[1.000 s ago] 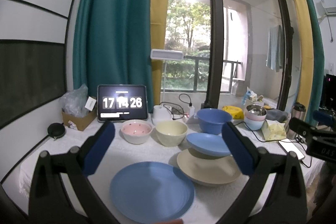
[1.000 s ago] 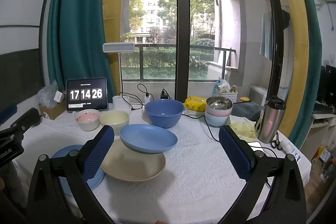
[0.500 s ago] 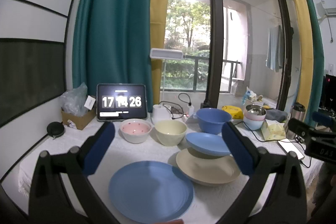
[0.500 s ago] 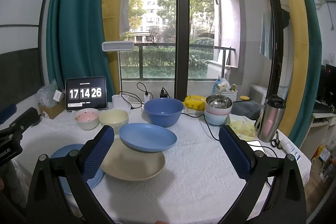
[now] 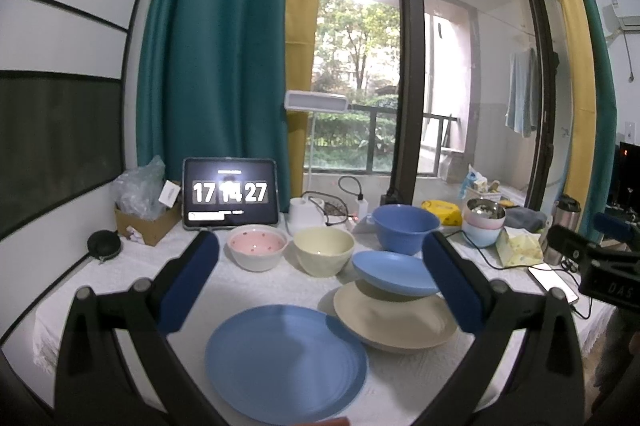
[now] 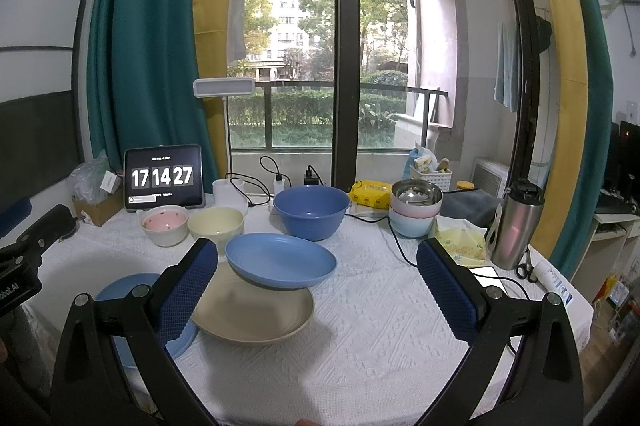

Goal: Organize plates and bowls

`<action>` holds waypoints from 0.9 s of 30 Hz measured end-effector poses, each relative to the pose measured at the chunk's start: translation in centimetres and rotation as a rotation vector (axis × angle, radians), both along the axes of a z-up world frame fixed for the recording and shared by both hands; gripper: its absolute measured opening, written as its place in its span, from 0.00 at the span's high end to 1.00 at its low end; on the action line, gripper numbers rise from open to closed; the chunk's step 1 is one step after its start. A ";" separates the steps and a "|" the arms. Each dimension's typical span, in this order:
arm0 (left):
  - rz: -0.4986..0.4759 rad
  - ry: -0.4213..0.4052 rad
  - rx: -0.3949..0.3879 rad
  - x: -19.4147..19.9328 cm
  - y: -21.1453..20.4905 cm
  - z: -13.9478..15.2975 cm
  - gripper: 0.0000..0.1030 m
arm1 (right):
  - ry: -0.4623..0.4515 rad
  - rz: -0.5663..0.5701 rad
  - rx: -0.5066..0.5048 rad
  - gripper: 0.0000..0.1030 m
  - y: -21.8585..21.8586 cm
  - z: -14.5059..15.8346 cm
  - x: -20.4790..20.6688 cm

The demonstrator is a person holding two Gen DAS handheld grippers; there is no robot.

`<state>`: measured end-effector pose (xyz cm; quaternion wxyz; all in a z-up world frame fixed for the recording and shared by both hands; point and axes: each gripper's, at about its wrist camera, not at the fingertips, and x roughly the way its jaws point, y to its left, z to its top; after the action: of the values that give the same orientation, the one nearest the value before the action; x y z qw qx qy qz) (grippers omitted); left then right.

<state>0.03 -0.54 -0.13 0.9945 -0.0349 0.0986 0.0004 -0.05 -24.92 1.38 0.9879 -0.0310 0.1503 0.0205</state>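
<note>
Both grippers hover above the worktop (image 6: 360,326), left gripper (image 5: 320,282) and right gripper (image 6: 318,282) with jaws spread wide, holding nothing. A shallow blue dish (image 6: 280,262) sits tilted on the beige plate (image 6: 256,318); the flat blue plate (image 5: 286,354) lies beside it. 3 bowls, pink (image 5: 258,246), cream (image 5: 324,250) and blue (image 5: 404,228), line up behind.

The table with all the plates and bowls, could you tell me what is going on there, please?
A person holds two grippers over the table, both open and holding nothing. The left gripper faces a flat blue plate; the right gripper faces a blue dish sitting tilted on a beige plate. Pink, cream and blue bowls stand behind, not yet stacked.
</note>
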 end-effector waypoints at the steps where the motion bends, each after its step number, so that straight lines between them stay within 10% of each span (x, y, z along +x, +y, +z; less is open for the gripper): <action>1: 0.001 0.000 0.000 0.0 0.0 0.0 0.00 | 0.000 0.000 0.000 0.01 0.0 0.0 0.0; 27: -0.046 0.114 -0.001 4.8 -2.1 -2.4 0.01 | 0.110 -0.024 0.003 0.01 -1.6 -3.6 4.2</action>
<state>4.87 -2.62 -2.52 0.9870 -0.0331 0.1559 -0.0207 4.10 -26.51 -2.20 0.9784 -0.0267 0.2049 0.0108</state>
